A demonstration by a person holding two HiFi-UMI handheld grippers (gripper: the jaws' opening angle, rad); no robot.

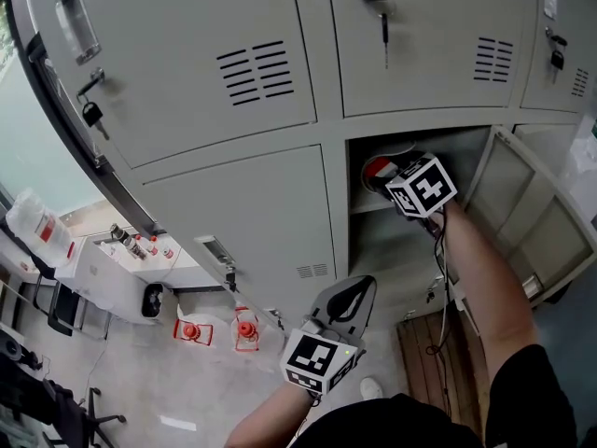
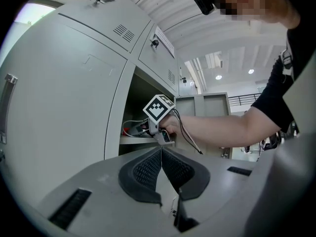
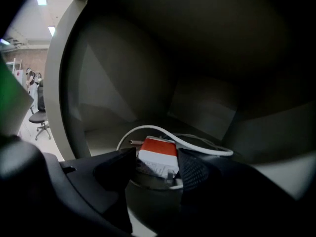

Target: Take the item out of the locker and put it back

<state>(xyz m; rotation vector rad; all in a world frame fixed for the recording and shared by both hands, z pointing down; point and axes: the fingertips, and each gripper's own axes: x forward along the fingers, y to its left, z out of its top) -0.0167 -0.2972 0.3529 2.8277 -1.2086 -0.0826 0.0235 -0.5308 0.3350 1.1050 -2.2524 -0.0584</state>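
Observation:
A red and white charger (image 3: 158, 154) with a white cable (image 3: 197, 144) lies on the shelf (image 1: 368, 205) inside the open locker compartment (image 1: 410, 241). My right gripper (image 3: 157, 167) reaches into that compartment with its jaws open, one on each side of the charger. They stand close to its edges, and the charger still rests on the shelf. In the head view the right gripper (image 1: 396, 180) sits at the shelf's front beside the red charger (image 1: 376, 168). My left gripper (image 2: 160, 154) hangs low in front of the lockers, shut and empty; the head view shows this left gripper (image 1: 350, 297) below the opening.
The locker's door (image 1: 532, 213) stands swung open to the right. Closed locker doors surround the opening, one with a key (image 1: 383, 28) and one with a padlock (image 1: 92, 115). On the floor are orange cones (image 1: 245, 328), a white cart (image 1: 121, 269) and a wooden pallet (image 1: 438, 362).

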